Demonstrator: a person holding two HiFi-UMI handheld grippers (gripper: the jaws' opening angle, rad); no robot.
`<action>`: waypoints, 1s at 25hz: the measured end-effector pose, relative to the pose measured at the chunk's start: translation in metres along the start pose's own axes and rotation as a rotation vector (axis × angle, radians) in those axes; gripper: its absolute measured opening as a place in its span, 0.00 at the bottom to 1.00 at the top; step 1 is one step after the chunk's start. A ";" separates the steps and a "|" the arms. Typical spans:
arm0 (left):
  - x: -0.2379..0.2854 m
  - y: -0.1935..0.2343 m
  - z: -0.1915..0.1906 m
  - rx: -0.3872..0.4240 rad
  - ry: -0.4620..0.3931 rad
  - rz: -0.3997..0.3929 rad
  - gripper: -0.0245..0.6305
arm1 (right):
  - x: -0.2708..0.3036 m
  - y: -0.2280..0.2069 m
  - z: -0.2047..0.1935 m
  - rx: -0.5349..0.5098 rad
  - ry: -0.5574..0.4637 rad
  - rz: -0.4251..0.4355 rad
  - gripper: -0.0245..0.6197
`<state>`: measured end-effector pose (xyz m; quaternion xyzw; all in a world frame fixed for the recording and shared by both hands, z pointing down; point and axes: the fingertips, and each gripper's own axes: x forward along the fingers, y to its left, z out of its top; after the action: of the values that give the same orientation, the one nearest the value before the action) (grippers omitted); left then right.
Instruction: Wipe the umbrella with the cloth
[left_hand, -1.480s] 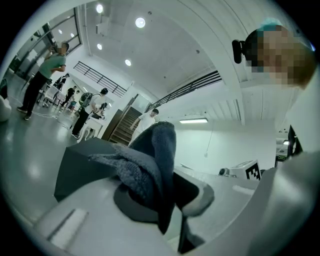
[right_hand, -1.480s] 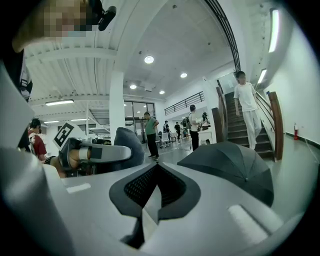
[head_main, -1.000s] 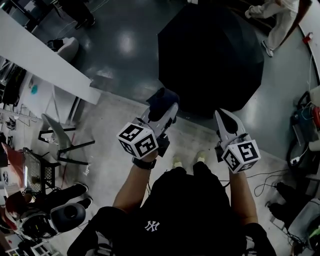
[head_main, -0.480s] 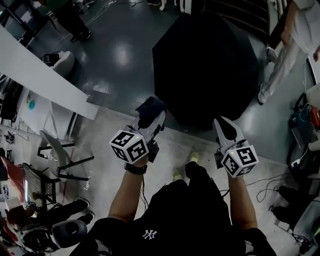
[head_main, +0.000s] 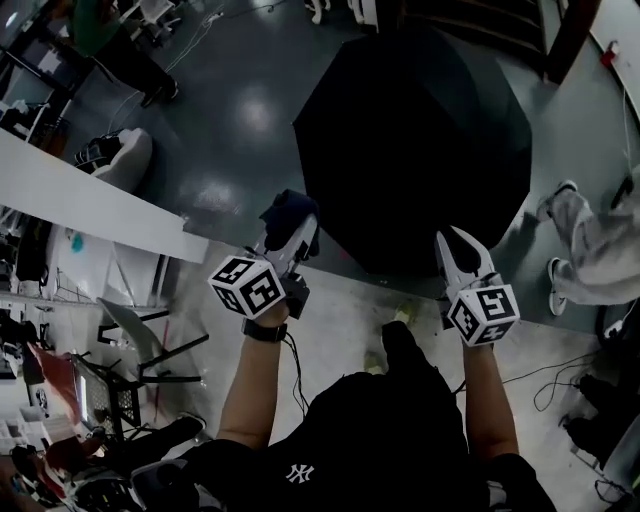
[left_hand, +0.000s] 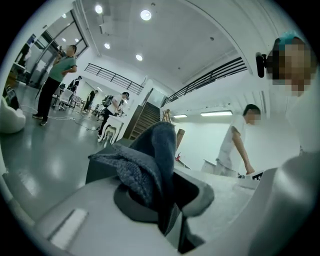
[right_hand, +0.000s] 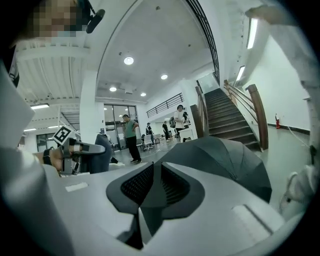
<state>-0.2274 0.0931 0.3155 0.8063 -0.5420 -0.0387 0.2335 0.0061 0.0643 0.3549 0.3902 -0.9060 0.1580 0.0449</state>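
Observation:
A large open black umbrella (head_main: 412, 140) lies on the dark floor ahead; in the right gripper view the umbrella (right_hand: 225, 160) shows as a dome beyond the jaws. My left gripper (head_main: 290, 222) is shut on a dark blue cloth (head_main: 288, 210), held at the umbrella's near left edge; the folded cloth (left_hand: 145, 165) sticks up from the closed jaws. My right gripper (head_main: 458, 243) is shut with nothing in it, hovering at the umbrella's near right edge. The left gripper with the cloth (right_hand: 102, 152) shows at the left of the right gripper view.
A white counter (head_main: 90, 205) runs at the left, with a chair (head_main: 145, 340) and clutter below it. A person's legs and shoes (head_main: 590, 240) stand right of the umbrella. Cables (head_main: 560, 370) trail at the right. A staircase (right_hand: 235, 115) rises behind the umbrella.
Both grippers have come nearer the umbrella as I stepped forward. The person at the right has walked down the right side.

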 end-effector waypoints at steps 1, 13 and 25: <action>0.012 0.008 0.004 -0.001 0.004 0.008 0.29 | 0.009 -0.013 0.003 -0.002 0.001 -0.010 0.15; 0.135 0.092 0.052 0.012 0.077 0.057 0.29 | 0.098 -0.120 0.009 0.020 0.066 -0.105 0.17; 0.244 0.172 0.050 0.039 0.209 -0.068 0.29 | 0.186 -0.114 0.000 -0.079 0.127 -0.231 0.16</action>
<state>-0.2904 -0.1934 0.3897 0.8284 -0.4876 0.0484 0.2715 -0.0407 -0.1384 0.4215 0.4789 -0.8559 0.1403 0.1356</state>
